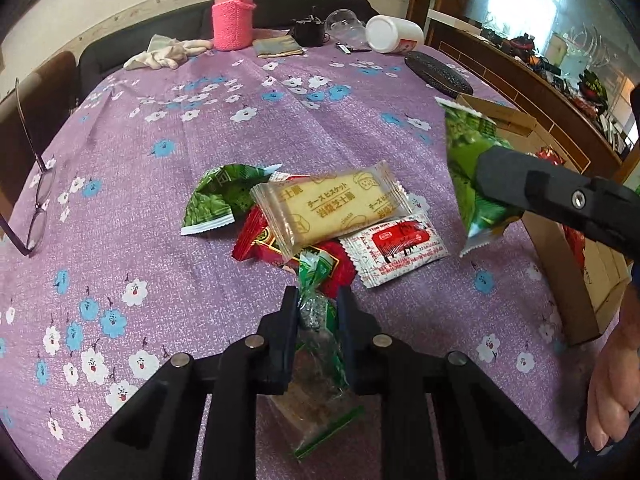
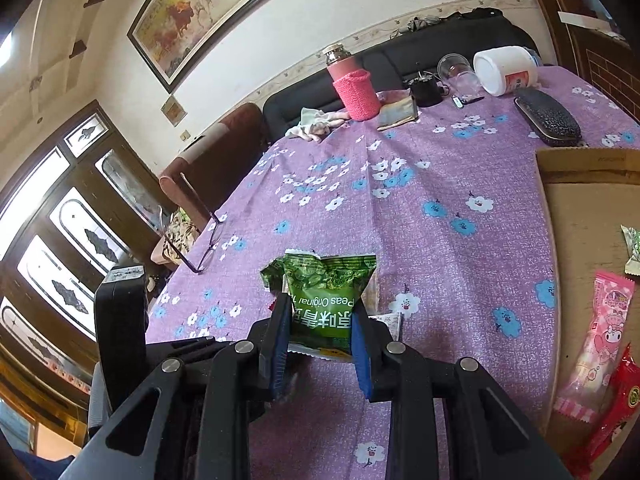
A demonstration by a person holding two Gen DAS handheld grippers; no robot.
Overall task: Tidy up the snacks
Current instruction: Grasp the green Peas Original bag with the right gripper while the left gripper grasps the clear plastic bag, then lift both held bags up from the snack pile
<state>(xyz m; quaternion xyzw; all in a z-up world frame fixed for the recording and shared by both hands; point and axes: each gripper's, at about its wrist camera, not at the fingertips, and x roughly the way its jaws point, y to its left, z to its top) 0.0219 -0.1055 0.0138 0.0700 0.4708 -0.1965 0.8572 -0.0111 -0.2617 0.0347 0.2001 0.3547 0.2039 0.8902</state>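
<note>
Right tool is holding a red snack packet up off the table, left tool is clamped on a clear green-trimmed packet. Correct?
Not quite: the packet in the right tool is green, not red. The right wrist view shows a green peas packet between its fingers, and the left wrist view shows it held above the tablecloth. The rest stands: the left tool is clamped on a clear green-trimmed packet.

Your left wrist camera is looking steeply down along its hand-held gripper [image 1: 318, 300], sitting close over the snack pile [image 1: 316, 216] on the worktop [image 1: 160, 128]. Your right wrist camera is riding higher behind its own hand-held gripper [image 2: 320, 320], tilting less steeply and taking in wall and windows. Both views are facing the far edge, sharing the pink bottle [image 1: 232, 20] [image 2: 354, 92], white jar [image 1: 394, 34] [image 2: 506, 70] and eyeglasses [image 1: 38, 200] [image 2: 204, 232].
</note>
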